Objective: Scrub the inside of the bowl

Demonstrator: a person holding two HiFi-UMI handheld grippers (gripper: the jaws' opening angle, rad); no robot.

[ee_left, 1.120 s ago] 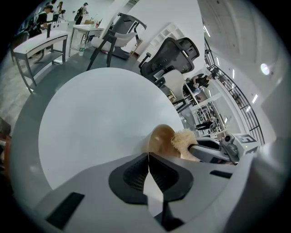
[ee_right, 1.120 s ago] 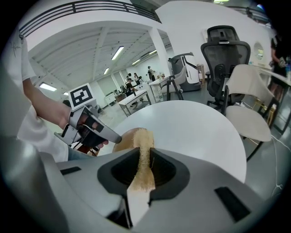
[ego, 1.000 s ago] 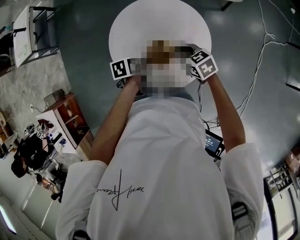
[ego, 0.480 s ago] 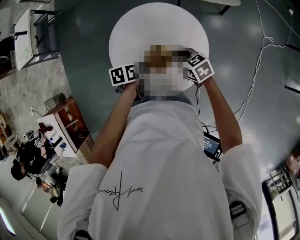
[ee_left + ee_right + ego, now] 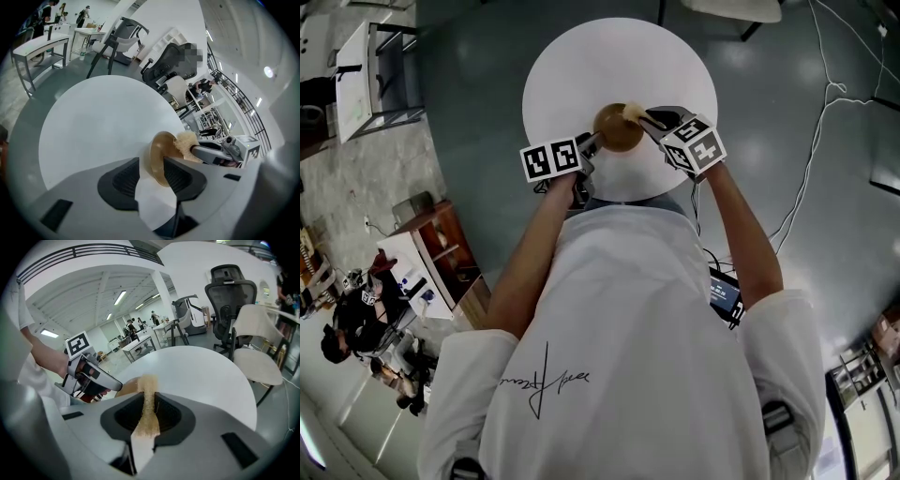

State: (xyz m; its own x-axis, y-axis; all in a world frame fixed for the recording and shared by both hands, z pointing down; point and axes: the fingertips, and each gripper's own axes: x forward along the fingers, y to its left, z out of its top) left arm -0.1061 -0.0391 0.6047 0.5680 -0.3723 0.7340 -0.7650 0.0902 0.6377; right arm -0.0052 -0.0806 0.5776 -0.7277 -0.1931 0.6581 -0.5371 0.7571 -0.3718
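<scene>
The brown bowl stands on the round white table, its near rim between the left gripper's jaws, which have just been opening (pads clear of it). The right gripper is clamped on a tan fibrous scrubber whose tip reaches over the bowl's rim.

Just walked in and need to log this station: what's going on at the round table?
A person works at a round white table with a gripper in each hand. The right gripper is clamped on a tan fibrous scrubber, whose end sits at the rim of the brown bowl. The left gripper has just been opening its jaws. The bowl's rim stands between them, with a gap on one side, so it is not pinched.
</scene>
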